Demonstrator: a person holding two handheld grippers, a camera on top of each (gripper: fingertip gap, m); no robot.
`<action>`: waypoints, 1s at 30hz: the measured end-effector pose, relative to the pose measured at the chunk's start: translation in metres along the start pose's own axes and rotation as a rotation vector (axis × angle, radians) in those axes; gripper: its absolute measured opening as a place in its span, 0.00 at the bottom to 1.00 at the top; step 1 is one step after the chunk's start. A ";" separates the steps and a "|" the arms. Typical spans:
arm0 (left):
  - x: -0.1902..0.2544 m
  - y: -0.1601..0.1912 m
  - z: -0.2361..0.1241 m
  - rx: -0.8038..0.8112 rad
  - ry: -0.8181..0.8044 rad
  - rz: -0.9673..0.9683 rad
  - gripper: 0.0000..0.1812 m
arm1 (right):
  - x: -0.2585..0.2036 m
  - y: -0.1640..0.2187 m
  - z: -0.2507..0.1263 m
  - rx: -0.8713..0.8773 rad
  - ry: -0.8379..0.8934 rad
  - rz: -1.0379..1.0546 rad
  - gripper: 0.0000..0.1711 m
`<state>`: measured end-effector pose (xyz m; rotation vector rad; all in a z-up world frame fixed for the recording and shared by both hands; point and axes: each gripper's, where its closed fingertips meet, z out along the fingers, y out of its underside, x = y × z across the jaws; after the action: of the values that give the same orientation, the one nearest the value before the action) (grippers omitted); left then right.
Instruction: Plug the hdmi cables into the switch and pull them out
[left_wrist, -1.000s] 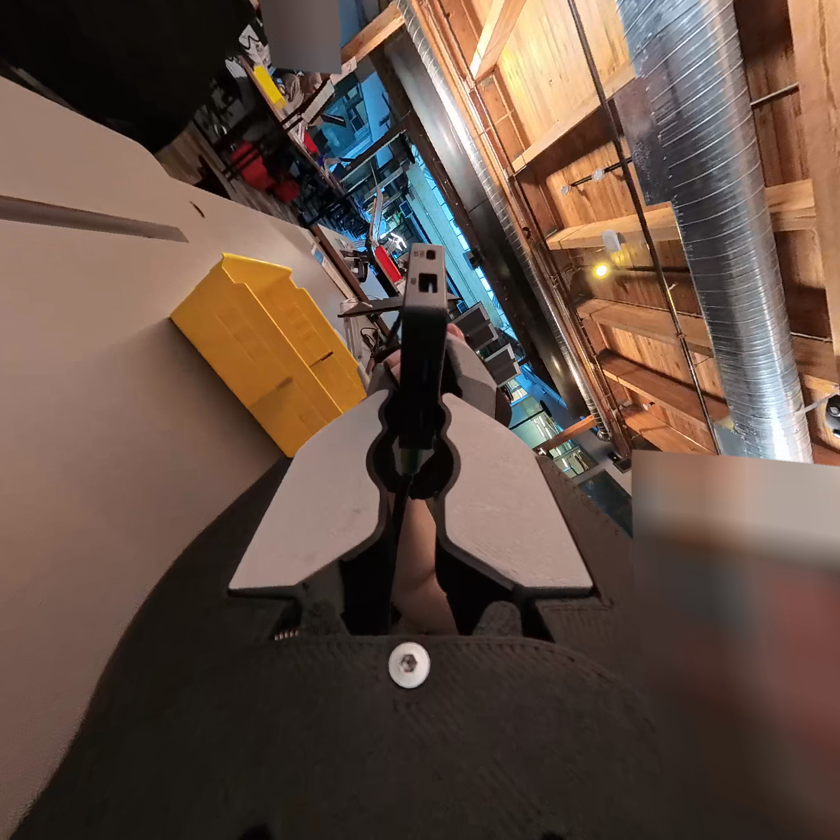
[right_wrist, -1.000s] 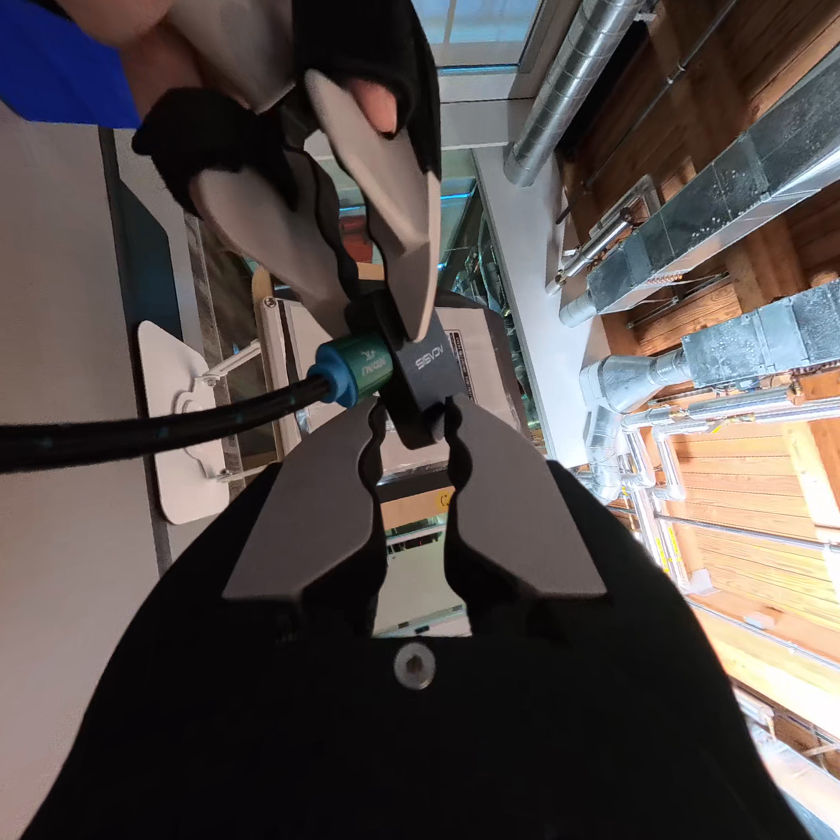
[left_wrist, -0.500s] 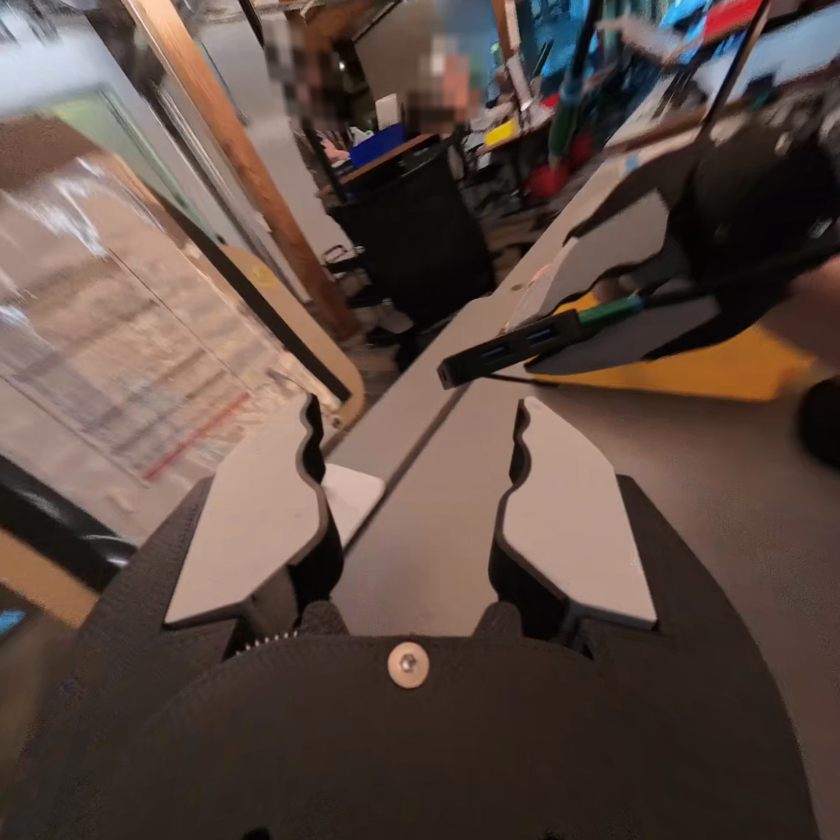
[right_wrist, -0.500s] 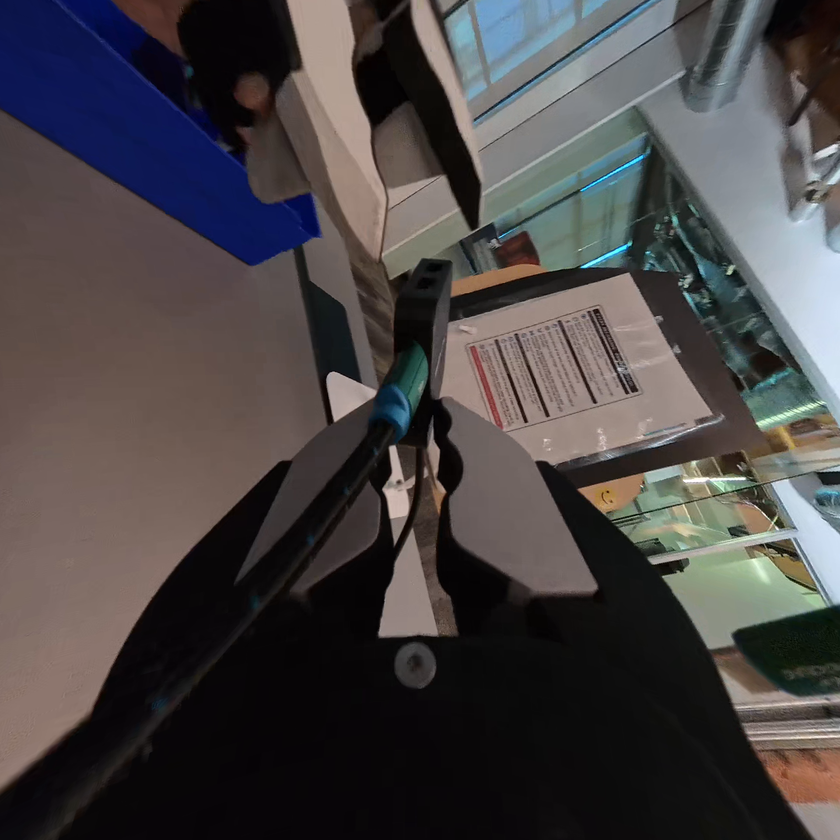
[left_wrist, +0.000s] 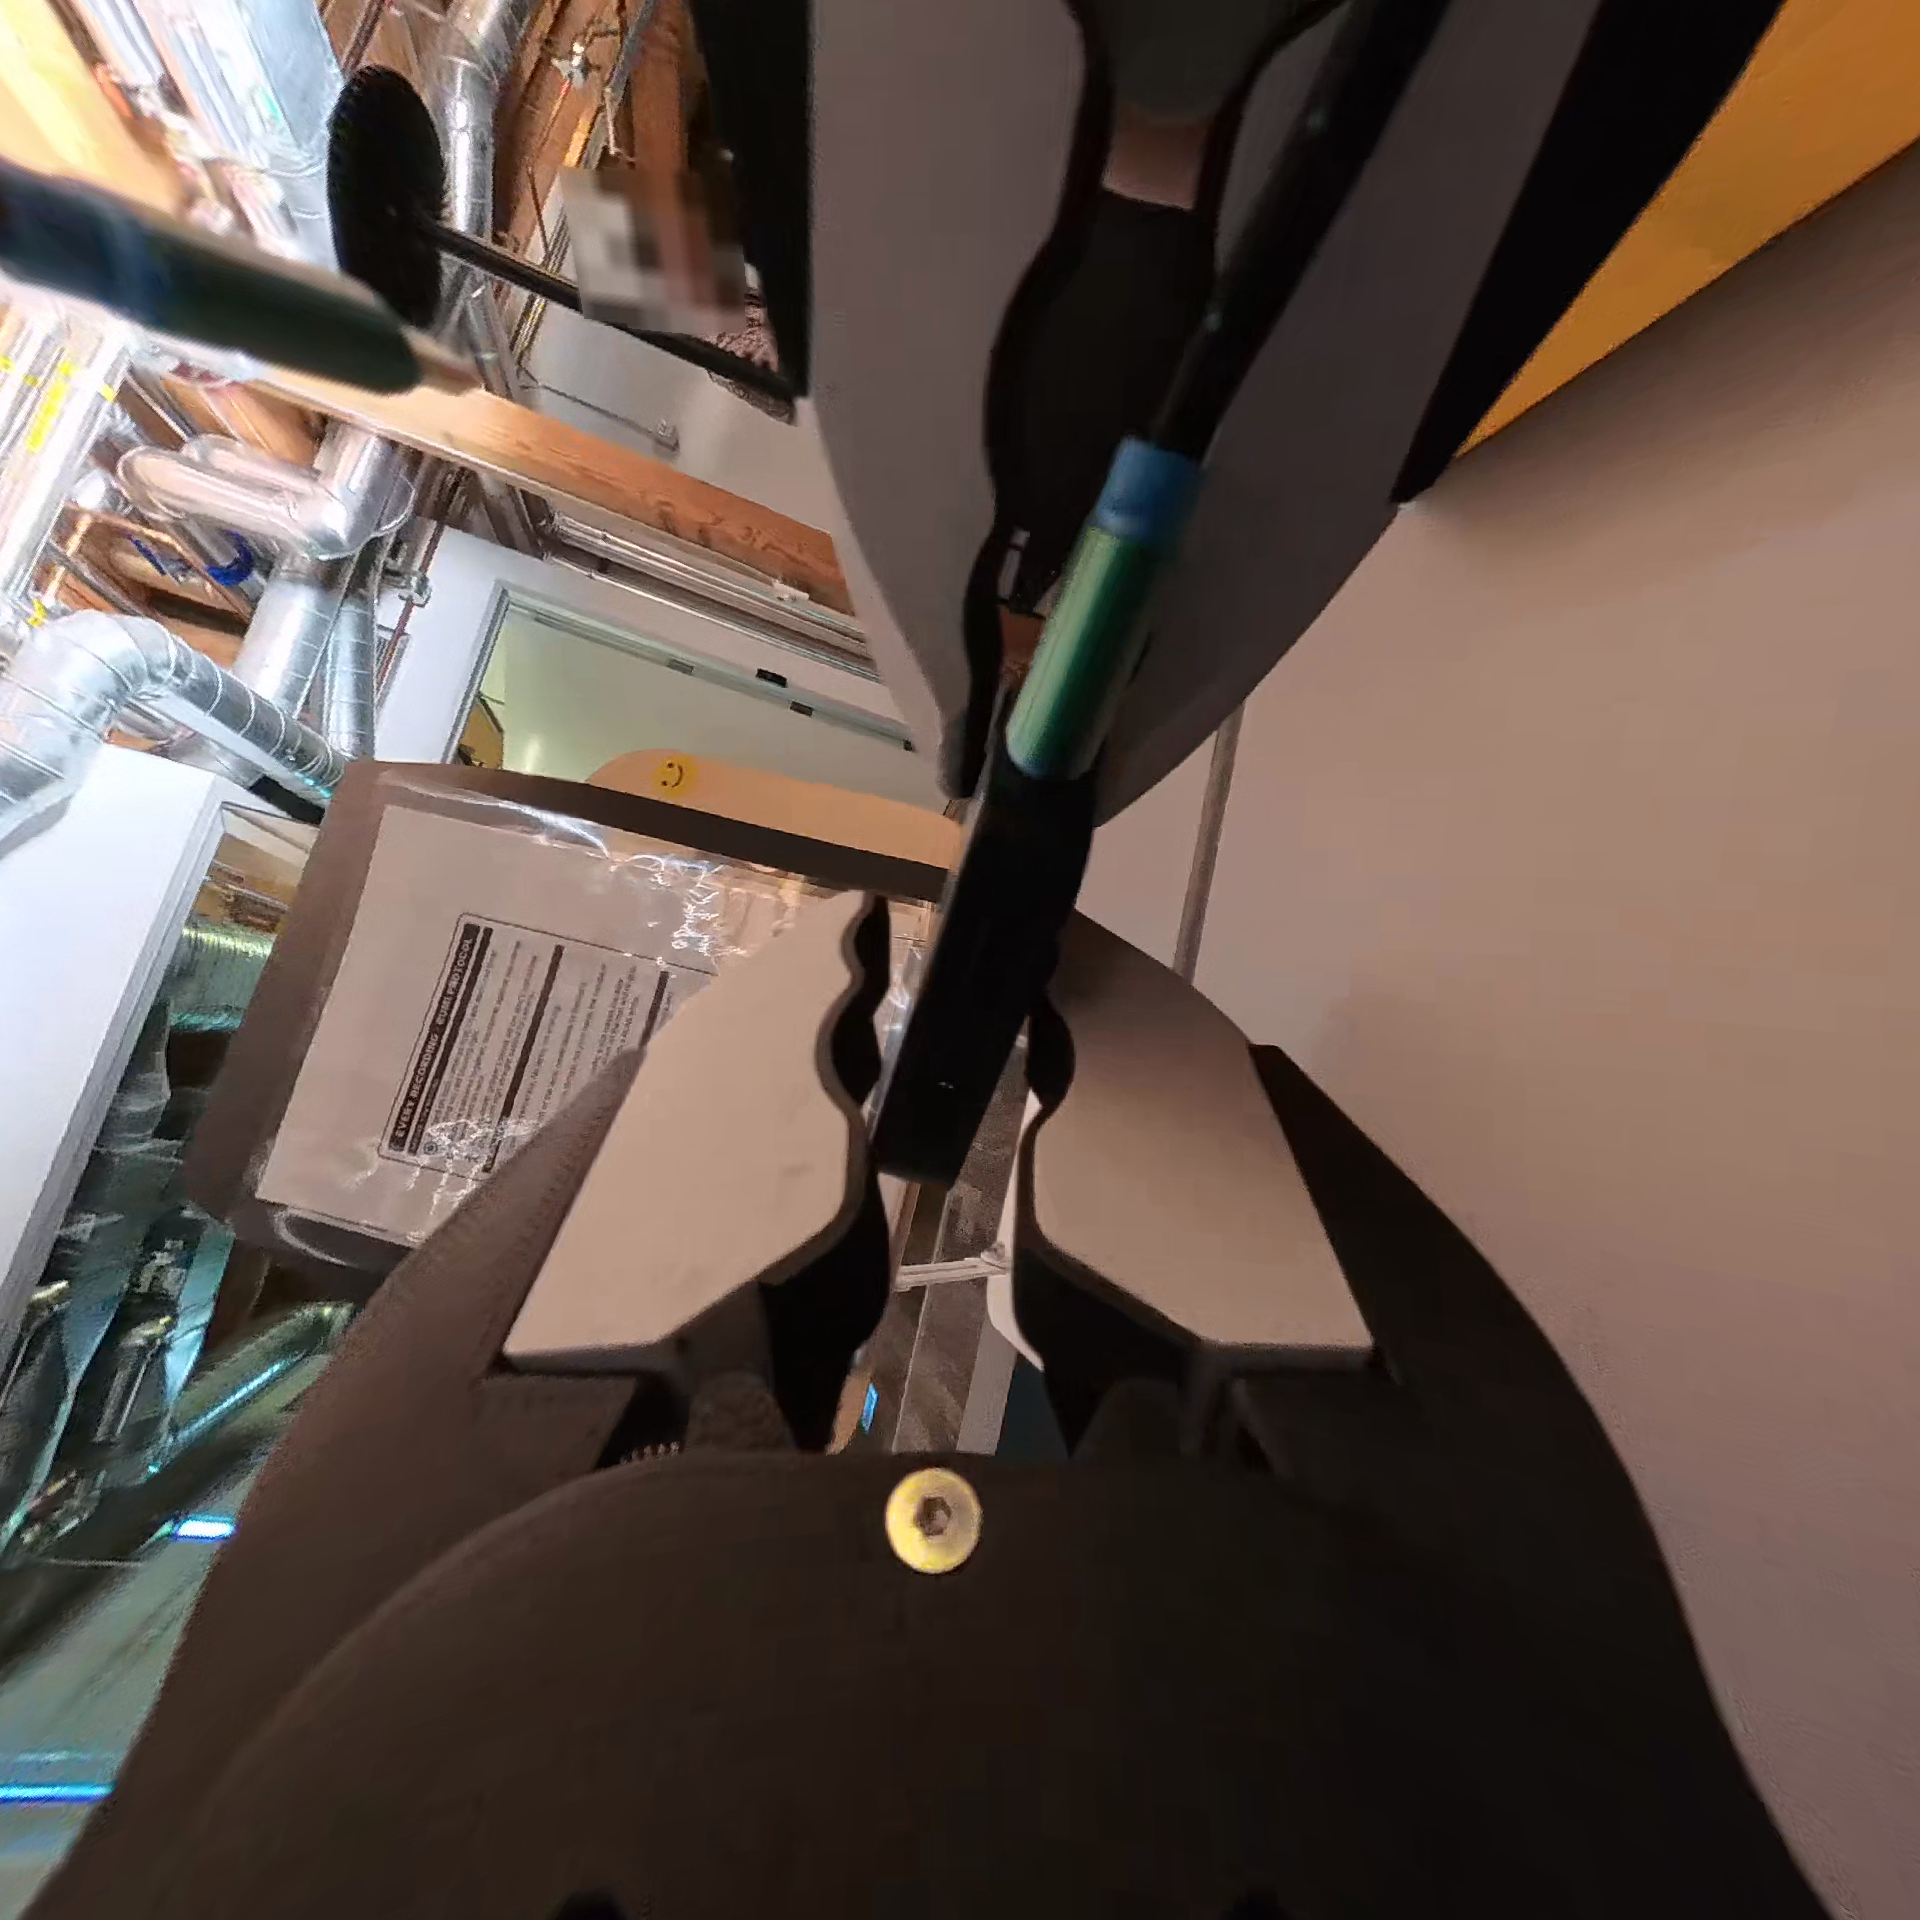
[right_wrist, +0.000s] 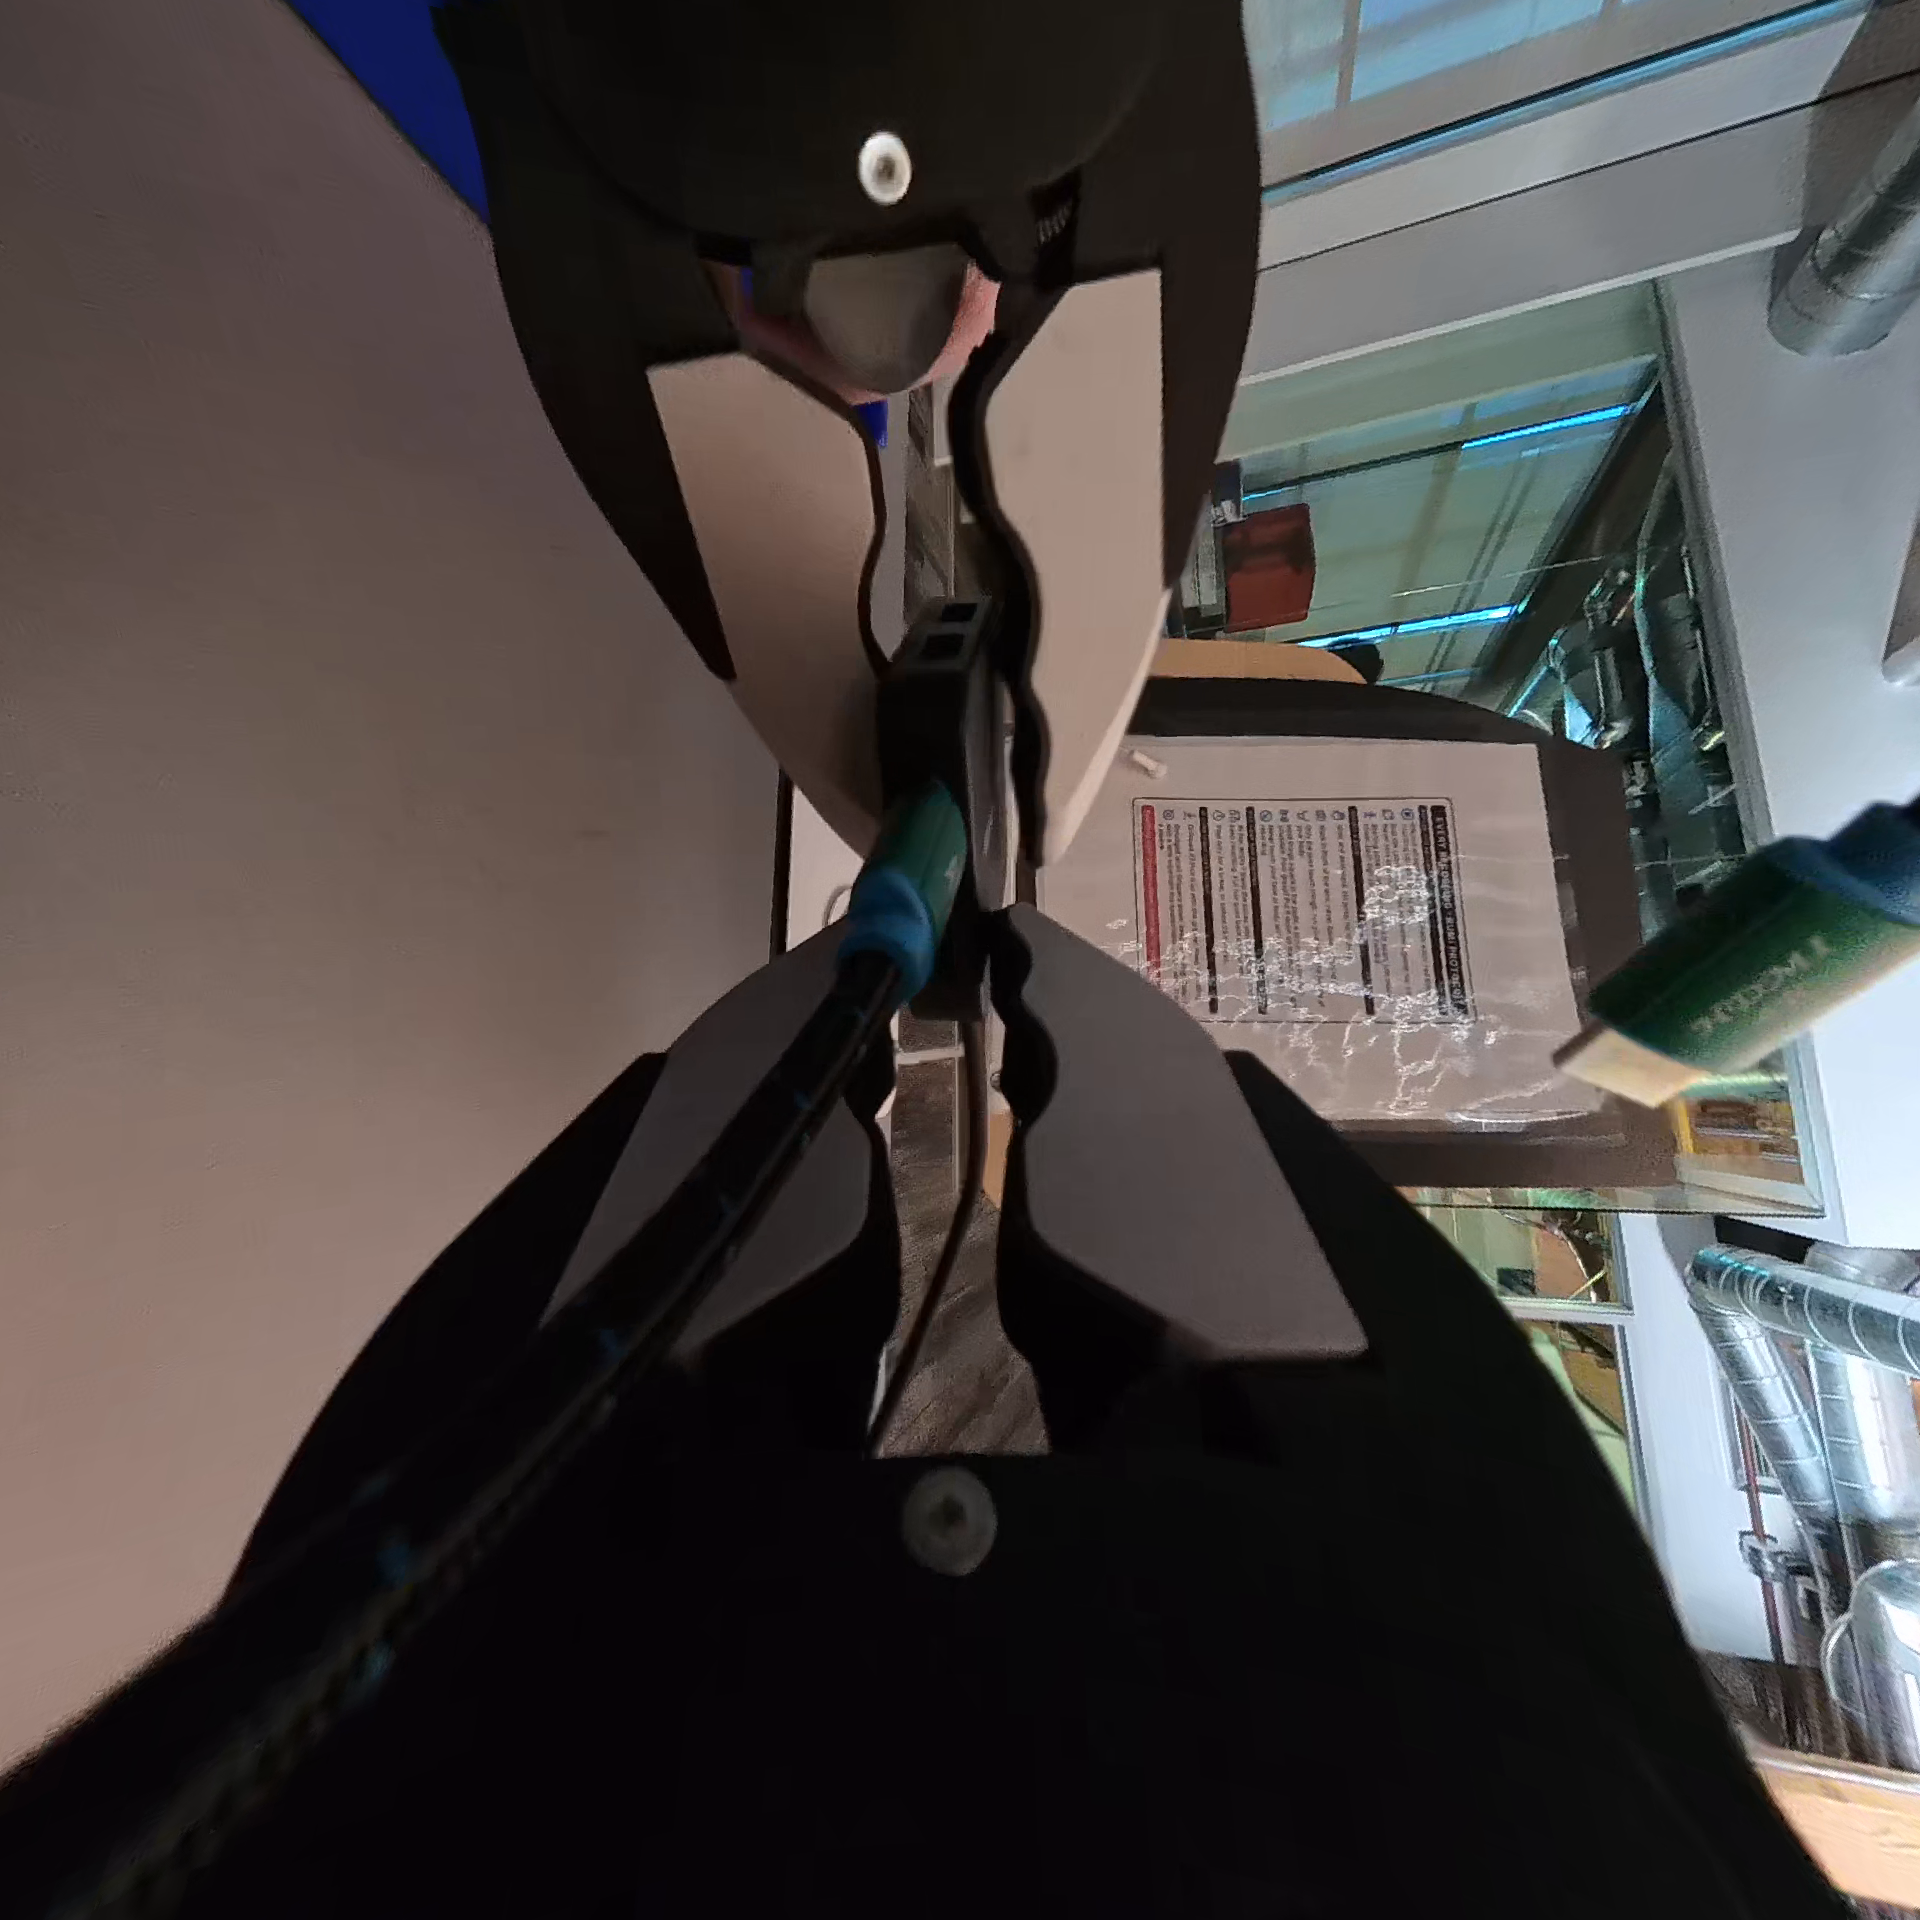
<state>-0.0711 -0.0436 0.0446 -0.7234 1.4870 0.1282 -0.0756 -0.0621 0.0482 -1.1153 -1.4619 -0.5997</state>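
Black slim switch (right_wrist: 940, 686) with green-blue plug (right_wrist: 914, 862) clamped endwise between right gripper (right_wrist: 982, 935) and left gripper (left_wrist: 940, 1049), left grip unclear, loose green plug (right_wrist: 1745, 966) free rightward.

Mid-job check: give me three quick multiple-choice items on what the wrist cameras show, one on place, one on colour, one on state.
1. Where is the second HDMI plug relative to the switch?
A. Pushed into it
B. In the air, apart from it
C. Lying under it

2. What colour is the seated plug?
A. Red
B. Green
C. White

3. What is the right gripper doing?
A. Open and empty
B. Shut on the switch
C. Shut on a yellow bin

Answers:
1. B, its bare gold tip shows well off to the side.
2. B, its body is green with a blue collar.
3. B, its fingers pinch the switch's near end.
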 end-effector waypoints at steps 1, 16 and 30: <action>0.002 0.000 0.000 0.002 0.006 0.017 0.11 | -0.001 0.000 0.000 0.000 -0.004 -0.004 0.10; -0.055 0.039 -0.013 -0.163 -0.283 0.080 0.07 | 0.030 -0.012 0.008 0.330 0.048 0.672 0.24; -0.051 0.049 -0.007 -0.216 -0.294 0.116 0.07 | 0.038 -0.029 0.019 0.376 0.020 1.021 0.12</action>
<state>-0.1079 0.0093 0.0752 -0.7547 1.2429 0.4702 -0.1061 -0.0462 0.0867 -1.3462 -0.7614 0.3654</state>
